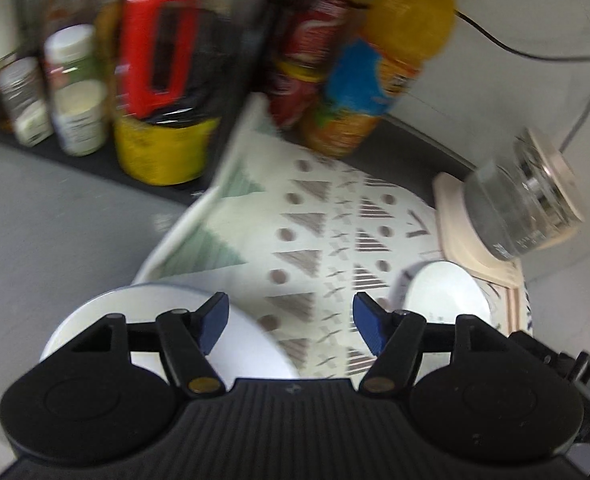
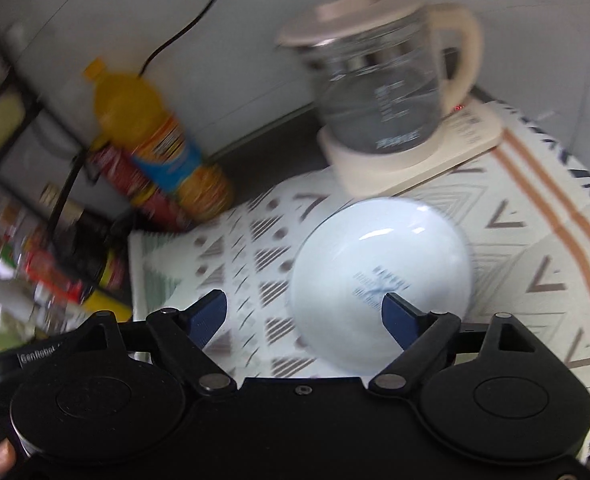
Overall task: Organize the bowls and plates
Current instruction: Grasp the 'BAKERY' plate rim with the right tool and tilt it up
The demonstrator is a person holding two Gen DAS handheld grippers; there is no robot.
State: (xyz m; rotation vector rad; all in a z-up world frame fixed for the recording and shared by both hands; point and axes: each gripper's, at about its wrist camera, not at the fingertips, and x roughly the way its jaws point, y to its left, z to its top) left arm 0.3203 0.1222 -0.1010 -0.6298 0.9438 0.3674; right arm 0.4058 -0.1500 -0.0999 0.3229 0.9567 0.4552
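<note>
Right wrist view: spread gripper point(image 2: 303, 316) over white bowl point(image 2: 379, 280), kettle point(image 2: 383, 92) beyond.

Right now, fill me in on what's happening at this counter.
A person holds a gripper in each hand over a patterned mat on a counter. Both grippers are open and hold nothing. The right gripper is over a white bowl in front of a glass kettle. The left gripper sits between a white plate and a bowl on the mat. Bottles, among them an orange bottle, stand at the back. Both views are blurred.
</note>
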